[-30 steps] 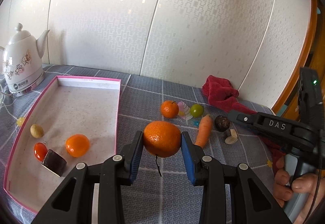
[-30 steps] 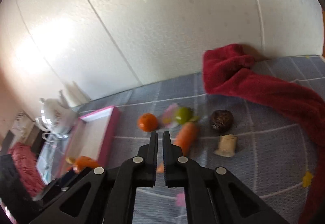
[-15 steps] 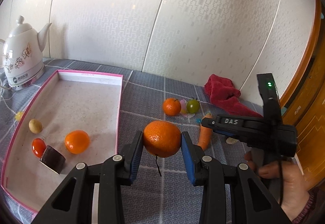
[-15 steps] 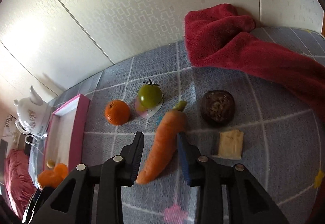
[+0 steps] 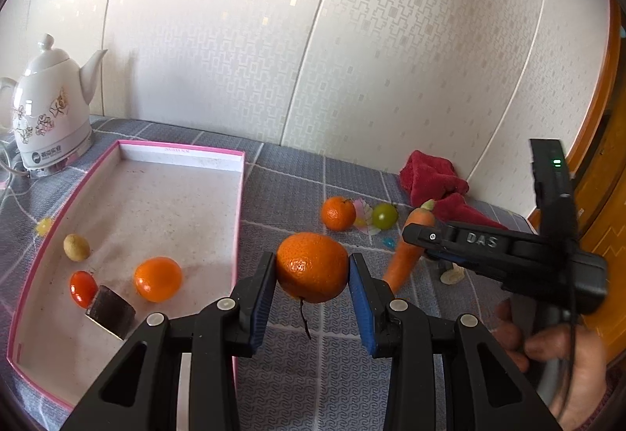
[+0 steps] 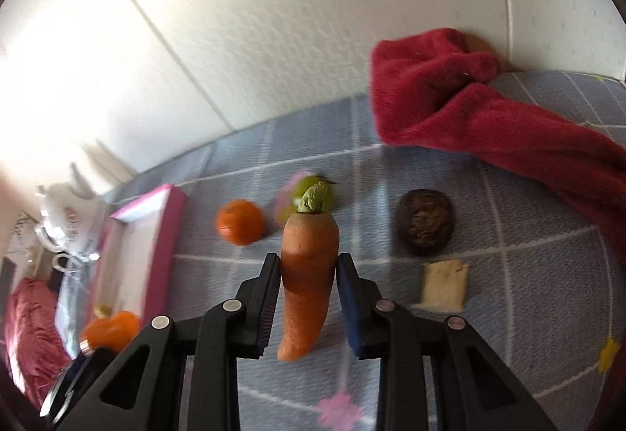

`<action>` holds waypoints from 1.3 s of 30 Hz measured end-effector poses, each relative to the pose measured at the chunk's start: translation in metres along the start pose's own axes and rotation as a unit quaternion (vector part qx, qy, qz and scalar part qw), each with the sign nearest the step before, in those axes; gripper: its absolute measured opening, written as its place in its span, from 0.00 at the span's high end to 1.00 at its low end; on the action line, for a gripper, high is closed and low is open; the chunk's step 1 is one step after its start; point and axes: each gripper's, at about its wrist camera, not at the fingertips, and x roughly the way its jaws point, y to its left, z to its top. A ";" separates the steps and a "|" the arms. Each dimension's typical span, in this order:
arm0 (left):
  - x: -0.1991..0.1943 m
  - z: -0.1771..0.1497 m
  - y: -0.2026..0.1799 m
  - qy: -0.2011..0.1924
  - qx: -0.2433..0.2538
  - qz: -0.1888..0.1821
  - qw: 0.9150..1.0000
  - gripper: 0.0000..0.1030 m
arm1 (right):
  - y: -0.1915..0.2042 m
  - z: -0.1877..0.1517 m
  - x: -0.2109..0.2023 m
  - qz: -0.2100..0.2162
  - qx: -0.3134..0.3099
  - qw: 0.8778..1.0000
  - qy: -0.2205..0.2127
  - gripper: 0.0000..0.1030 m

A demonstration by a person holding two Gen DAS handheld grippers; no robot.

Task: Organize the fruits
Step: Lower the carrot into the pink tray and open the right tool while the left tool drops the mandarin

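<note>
My left gripper point(image 5: 311, 259) is shut on an orange mandarin point(image 5: 312, 268) and holds it above the grey cloth, just right of the pink-rimmed tray point(image 5: 239, 196). In the tray lie another mandarin point(image 5: 157, 279), a red tomato point(image 5: 82, 288), a small yellowish fruit point(image 5: 76, 247) and a dark block point(image 5: 111, 311). The jaws of my right gripper point(image 6: 309, 261) are closing, and both pads press the sides of a carrot point(image 6: 309, 274). The carrot's green top points away from the camera. Behind it lie a small mandarin point(image 6: 239, 221) and a green tomato point(image 6: 328, 196), partly hidden.
A dark round fruit point(image 6: 425, 227) and a pale chunk point(image 6: 444, 286) lie right of the carrot. A red towel point(image 6: 469, 110) is heaped against the wall at the back right. A white teapot point(image 5: 47, 110) stands behind the tray's left corner. A hand point(image 5: 563, 364) holds the right gripper.
The right gripper went from shut to open, came down around the carrot and closed on its sides; the carrot's top end has tipped up. The left gripper keeps still with its mandarin.
</note>
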 end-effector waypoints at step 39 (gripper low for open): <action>-0.023 0.034 0.117 -0.048 -0.149 0.171 0.973 0.26 | 0.153 -0.016 0.020 0.090 -0.171 0.981 0.031 0.46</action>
